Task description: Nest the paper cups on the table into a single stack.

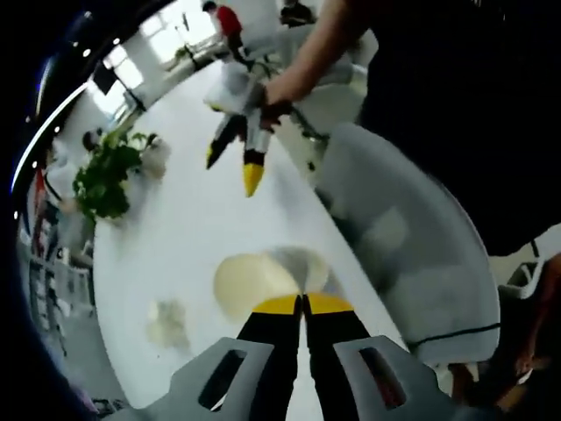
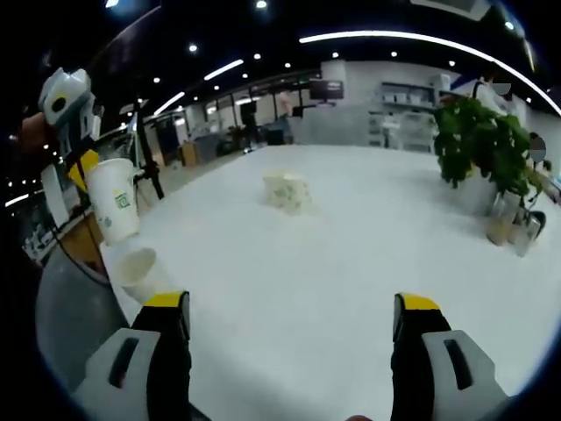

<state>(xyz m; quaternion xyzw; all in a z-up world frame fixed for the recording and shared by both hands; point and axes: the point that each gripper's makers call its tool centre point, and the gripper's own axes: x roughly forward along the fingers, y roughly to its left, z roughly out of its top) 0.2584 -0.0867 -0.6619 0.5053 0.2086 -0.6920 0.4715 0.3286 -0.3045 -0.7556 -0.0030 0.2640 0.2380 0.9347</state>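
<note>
My left gripper has its jaws pressed together on the wall of a white paper cup, whose cream inside faces the camera. In the right gripper view the left gripper holds that cup upright above the table's left edge. A second cup sits on the table just below it. A third cup with green print lies further out on the table, and appears blurred in the left gripper view. My right gripper is open and holds nothing; a hand holds it over the table.
The round white table carries a potted green plant near its far right edge; the plant is at the left in the left gripper view. A white chair stands against the table's edge beside the person.
</note>
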